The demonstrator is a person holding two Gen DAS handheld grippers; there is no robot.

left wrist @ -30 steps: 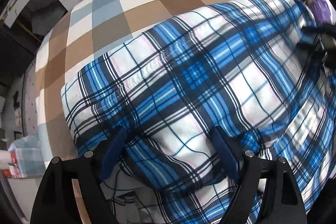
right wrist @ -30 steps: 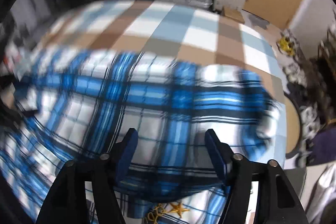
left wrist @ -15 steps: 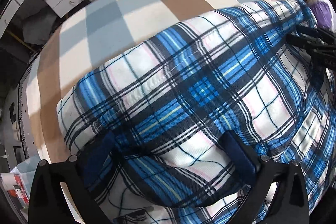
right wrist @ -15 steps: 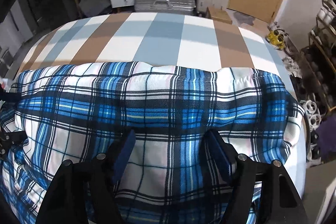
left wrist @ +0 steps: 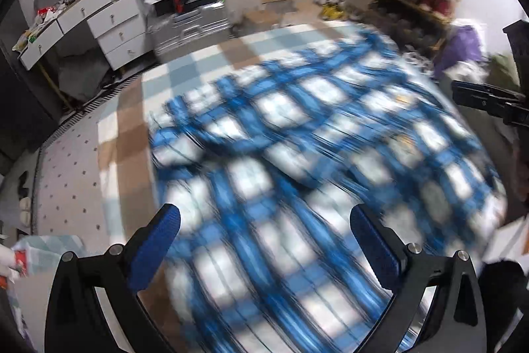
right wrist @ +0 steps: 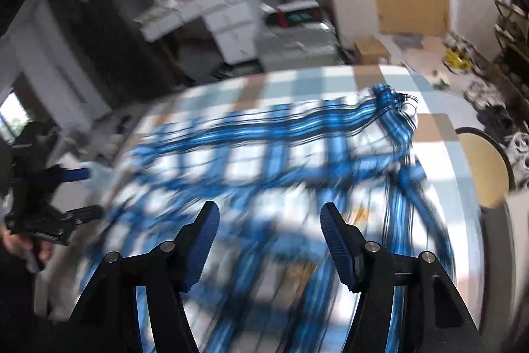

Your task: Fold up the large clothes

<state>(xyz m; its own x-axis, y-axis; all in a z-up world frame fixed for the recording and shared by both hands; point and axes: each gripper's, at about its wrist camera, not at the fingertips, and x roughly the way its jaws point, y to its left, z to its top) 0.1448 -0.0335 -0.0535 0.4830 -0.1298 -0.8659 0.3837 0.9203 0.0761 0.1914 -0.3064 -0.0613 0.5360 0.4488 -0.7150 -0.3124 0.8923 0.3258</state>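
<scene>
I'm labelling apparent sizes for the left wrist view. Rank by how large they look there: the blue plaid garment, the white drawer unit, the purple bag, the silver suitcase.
Largest to smallest:
1. blue plaid garment, by far
2. white drawer unit
3. silver suitcase
4. purple bag

The drawer unit and suitcase look close in size; blur and fisheye stretch leave their order unsure.

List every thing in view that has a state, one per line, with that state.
Blue, white and black plaid garment: lying spread on the bed, held by neither gripper.
Brown, blue and white checked bed cover: flat, partly covered by the garment.
Left gripper: open, empty.
Right gripper: jaws closing, nothing between them.
</scene>
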